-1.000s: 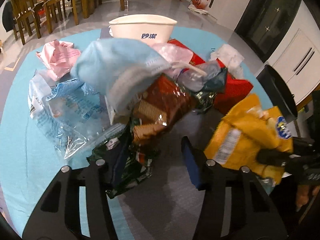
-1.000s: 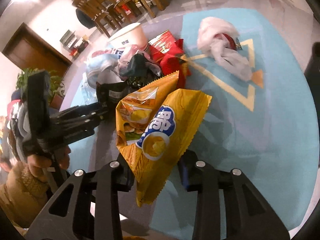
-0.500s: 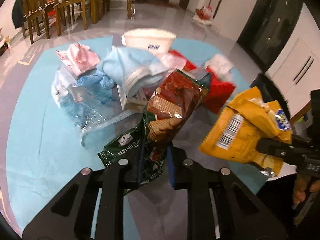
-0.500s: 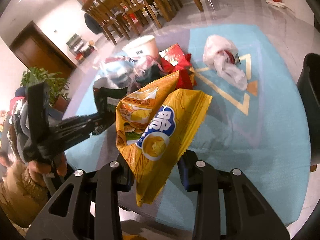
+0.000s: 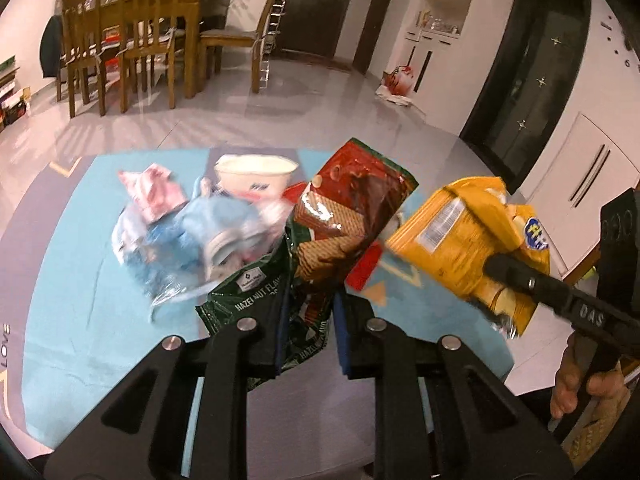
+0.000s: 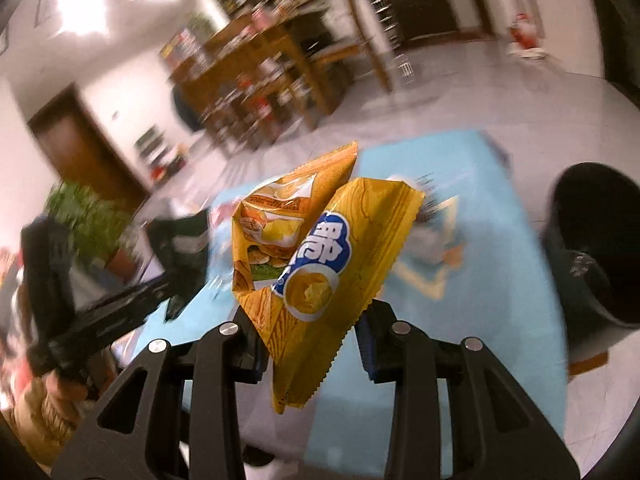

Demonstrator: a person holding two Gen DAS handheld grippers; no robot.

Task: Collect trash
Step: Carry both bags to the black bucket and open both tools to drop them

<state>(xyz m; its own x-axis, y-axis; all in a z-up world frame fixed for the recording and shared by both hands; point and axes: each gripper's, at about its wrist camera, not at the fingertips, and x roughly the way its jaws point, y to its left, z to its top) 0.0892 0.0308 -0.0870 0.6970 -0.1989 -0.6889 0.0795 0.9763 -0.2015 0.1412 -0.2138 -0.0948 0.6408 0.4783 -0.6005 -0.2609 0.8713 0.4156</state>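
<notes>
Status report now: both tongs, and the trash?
Left tongs shut on wafer wrapper. Right tongs shut on yellow chip bag. Black bin unobstructed.

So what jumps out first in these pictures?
Two crinkly snack bags held up off the floor: a yellow foil chip bag pinched in the right claw, and a green-and-brown hazelnut wafer bag pinched in the left claw. Behind them, a heap of wrappers litters the blue mat.
</notes>
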